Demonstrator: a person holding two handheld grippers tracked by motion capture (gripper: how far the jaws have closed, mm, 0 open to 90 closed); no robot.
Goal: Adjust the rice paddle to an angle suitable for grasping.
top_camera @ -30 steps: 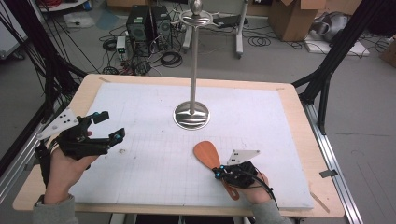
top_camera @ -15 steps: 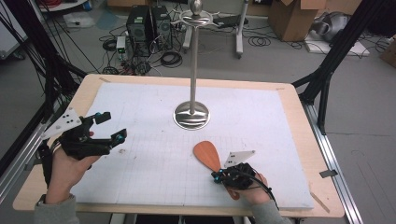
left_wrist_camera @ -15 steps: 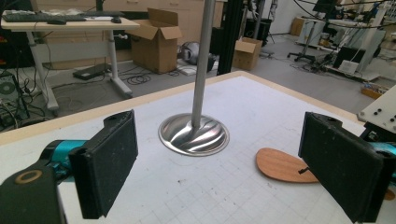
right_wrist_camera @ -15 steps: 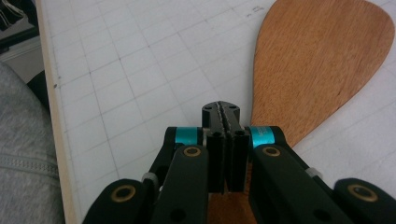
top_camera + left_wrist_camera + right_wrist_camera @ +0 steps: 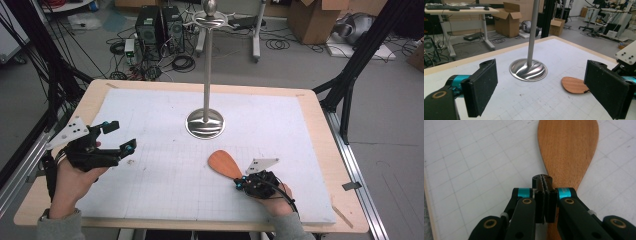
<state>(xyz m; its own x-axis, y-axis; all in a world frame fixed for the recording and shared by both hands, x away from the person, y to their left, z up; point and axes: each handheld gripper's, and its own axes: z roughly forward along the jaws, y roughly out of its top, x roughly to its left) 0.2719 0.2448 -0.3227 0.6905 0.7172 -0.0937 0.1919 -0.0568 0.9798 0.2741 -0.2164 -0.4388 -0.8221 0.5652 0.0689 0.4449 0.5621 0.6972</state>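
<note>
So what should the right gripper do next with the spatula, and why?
Probably lift it a little off the mat. The right gripper looks shut over the spatula near its handle, the blade lies flat on the mat, and the left gripper stands open and apart, so a small raise would test the grip.

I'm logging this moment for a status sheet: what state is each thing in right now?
Wooden spatula: lying flat on the gridded mat, blade toward the stand.
Right gripper: fingers shut, over the spatula's handle; a grip cannot be told.
Left gripper: fingers wide open, nothing between them.
Metal stand: upright on its round base, nothing hanging on it.
</note>
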